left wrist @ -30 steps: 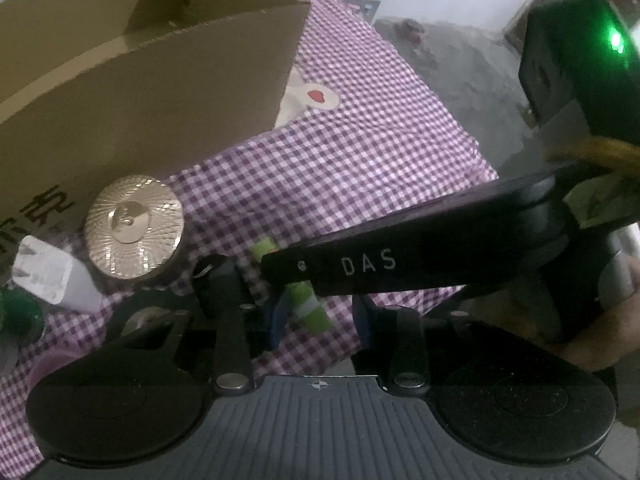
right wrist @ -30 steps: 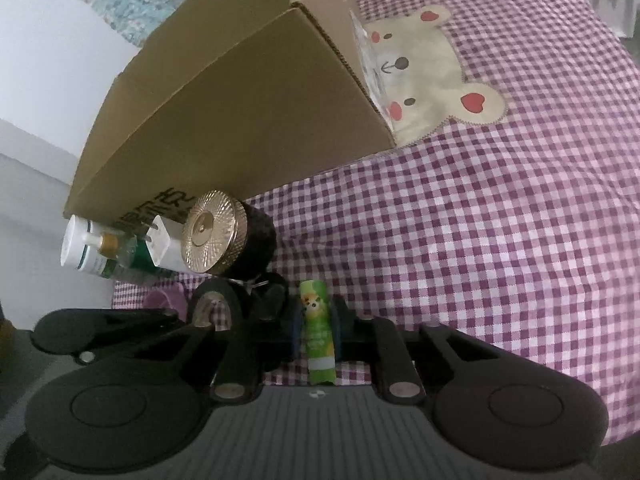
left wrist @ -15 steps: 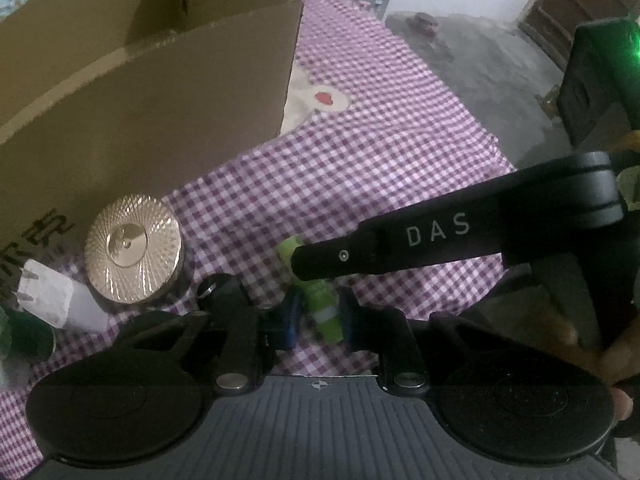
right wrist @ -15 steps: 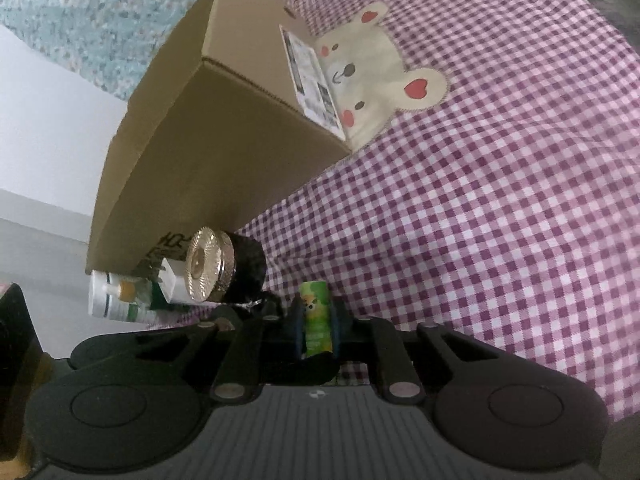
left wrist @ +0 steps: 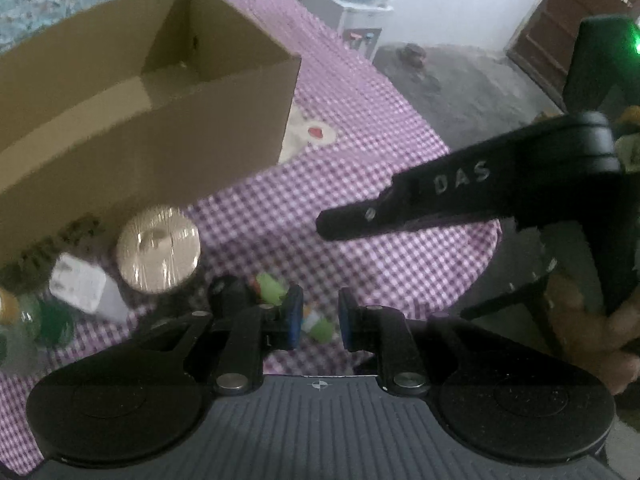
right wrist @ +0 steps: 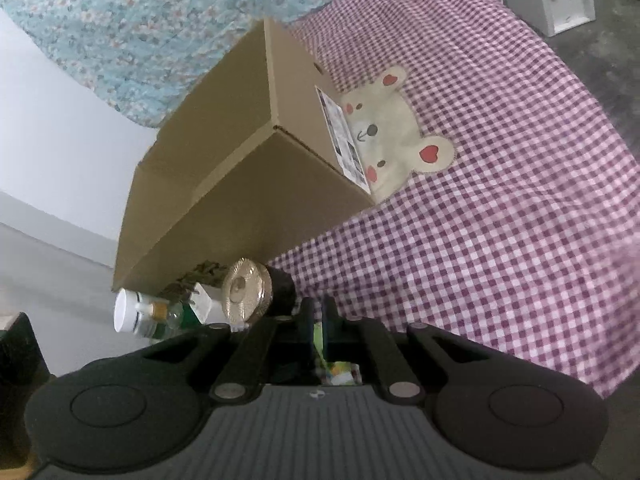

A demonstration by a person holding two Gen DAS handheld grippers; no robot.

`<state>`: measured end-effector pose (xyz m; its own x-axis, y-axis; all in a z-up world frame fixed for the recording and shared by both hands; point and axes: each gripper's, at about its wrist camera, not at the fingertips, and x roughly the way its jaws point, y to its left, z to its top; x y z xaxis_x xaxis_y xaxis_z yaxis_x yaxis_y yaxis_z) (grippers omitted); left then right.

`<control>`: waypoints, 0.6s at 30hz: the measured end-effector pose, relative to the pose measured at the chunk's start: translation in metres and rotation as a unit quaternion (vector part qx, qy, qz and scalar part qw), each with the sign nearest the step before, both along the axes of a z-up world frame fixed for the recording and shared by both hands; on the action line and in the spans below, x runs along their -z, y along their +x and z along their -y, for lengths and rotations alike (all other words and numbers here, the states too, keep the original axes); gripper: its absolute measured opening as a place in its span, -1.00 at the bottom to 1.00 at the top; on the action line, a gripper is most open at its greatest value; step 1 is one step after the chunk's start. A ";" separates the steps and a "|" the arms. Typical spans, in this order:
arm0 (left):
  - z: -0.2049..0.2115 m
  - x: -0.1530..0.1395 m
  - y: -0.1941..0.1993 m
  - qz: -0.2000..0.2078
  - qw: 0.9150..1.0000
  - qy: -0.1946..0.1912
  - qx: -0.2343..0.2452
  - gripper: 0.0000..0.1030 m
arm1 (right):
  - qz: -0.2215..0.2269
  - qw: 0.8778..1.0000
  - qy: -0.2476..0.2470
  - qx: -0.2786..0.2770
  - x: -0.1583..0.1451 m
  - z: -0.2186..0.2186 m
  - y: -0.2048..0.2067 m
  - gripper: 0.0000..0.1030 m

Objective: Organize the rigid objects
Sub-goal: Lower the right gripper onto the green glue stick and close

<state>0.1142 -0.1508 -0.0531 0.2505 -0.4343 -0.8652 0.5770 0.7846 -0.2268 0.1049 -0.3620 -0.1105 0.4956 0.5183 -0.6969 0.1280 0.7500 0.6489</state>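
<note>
tube: green tube (left wrist: pixel 320 327) sits low between the blue pads, just above the checked cloth (left wrist: pixel 360 152), slanted, one end poking out past the left pad.
left gripper (left wrist: pixel 318 314): clamped narrow on the tube; blur hides the exact contact.
right gripper (right wrist: pixel 318 322): jaws almost together, looks empty, off to the right.
neighbours: gold-lidded jar (left wrist: pixel 160 250) and white plug (left wrist: pixel 80 288) just left of the tube.
target: open cardboard box (left wrist: pixel 180 160) behind the jar, my guess.
next: lift straight up to clear the jar, cross the near wall high, release inside.
risk: slanted hold may let the tube pivot, so no fast swing.
</note>
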 end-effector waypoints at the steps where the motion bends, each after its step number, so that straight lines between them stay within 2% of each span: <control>1: -0.001 0.004 -0.001 -0.006 1.000 0.000 -0.001 -0.64 | -0.001 1.000 -0.007 -0.003 0.001 -0.001 -0.002 -0.87; 6: -0.001 0.020 -0.003 -0.022 1.000 0.011 -0.006 -0.61 | -0.039 0.999 -0.023 -0.021 0.016 -0.013 0.000 -0.77; 9: -0.004 0.028 0.001 -0.044 0.999 0.003 -0.017 -0.57 | -0.048 0.998 -0.025 -0.030 0.023 -0.019 0.000 -0.72; 11: -0.004 0.031 0.003 -0.049 0.999 -0.004 -0.021 -0.52 | -0.052 0.997 -0.027 -0.041 0.027 -0.025 0.004 -0.49; 13: -0.003 0.032 0.005 -0.052 0.998 -0.007 -0.022 -0.50 | -0.054 0.997 -0.026 -0.050 0.031 -0.030 0.007 -0.37; 18: 0.001 0.035 0.011 -0.043 0.999 0.007 -0.026 -0.51 | -0.062 0.996 -0.009 -0.063 0.042 -0.036 0.019 -0.38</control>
